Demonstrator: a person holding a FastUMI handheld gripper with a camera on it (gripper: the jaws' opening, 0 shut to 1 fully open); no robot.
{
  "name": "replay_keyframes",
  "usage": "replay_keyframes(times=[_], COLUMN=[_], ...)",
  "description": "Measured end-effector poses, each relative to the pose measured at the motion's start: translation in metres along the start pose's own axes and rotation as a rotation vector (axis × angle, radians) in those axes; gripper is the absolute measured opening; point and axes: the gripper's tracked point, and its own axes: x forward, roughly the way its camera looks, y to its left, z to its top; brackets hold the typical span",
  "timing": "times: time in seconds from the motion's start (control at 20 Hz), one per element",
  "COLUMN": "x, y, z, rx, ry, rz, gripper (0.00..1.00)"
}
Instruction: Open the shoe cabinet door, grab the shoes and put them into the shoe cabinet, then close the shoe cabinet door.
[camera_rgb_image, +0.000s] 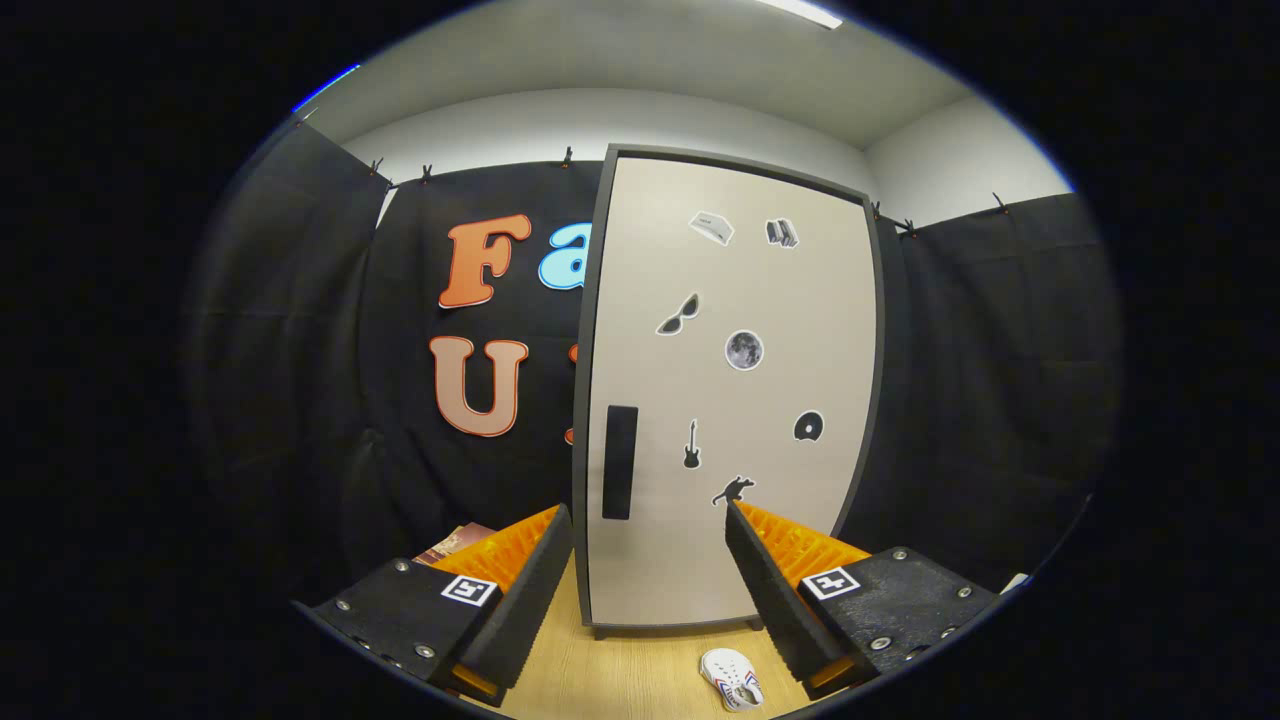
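Note:
A tall shoe cabinet (730, 400) stands on the wooden floor ahead of me, its pale door shut inside a dark frame. A dark vertical handle (620, 462) sits near the door's left edge, low down. Several small stickers dot the door. A small white shoe (733, 679) with holes lies on the floor in front of the cabinet, just inside my right finger. My gripper (648, 520) is open, its fingers spread wide with nothing between them, and the cabinet's lower part shows through the gap.
Black cloth walls the booth behind and to both sides of the cabinet. A brownish flat object (455, 543) lies on the floor beyond my left finger. Light wooden floor (620, 670) stretches from me to the cabinet's base.

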Motion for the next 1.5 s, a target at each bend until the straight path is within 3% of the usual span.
replay_keyframes(times=[0.25, 0.8, 1.0, 1.1, 1.25, 1.5], x=[0.053, 0.145, 0.161, 0.167, 0.168, 0.158], y=[-0.001, 0.041, 0.043, 0.035, 0.033, 0.031], z=[-0.012, -0.04, -0.042, -0.045, -0.047, -0.046], rx=[0.012, 0.032, 0.033, 0.02, 0.057, 0.051], ry=[0.028, 0.091, 0.096, 0.096, 0.093, 0.063], rz=[-0.022, 0.019, 0.009, -0.019, -0.007, 0.002], gripper=[0.95, 0.94, 0.78, 0.65, 0.38, 0.31])
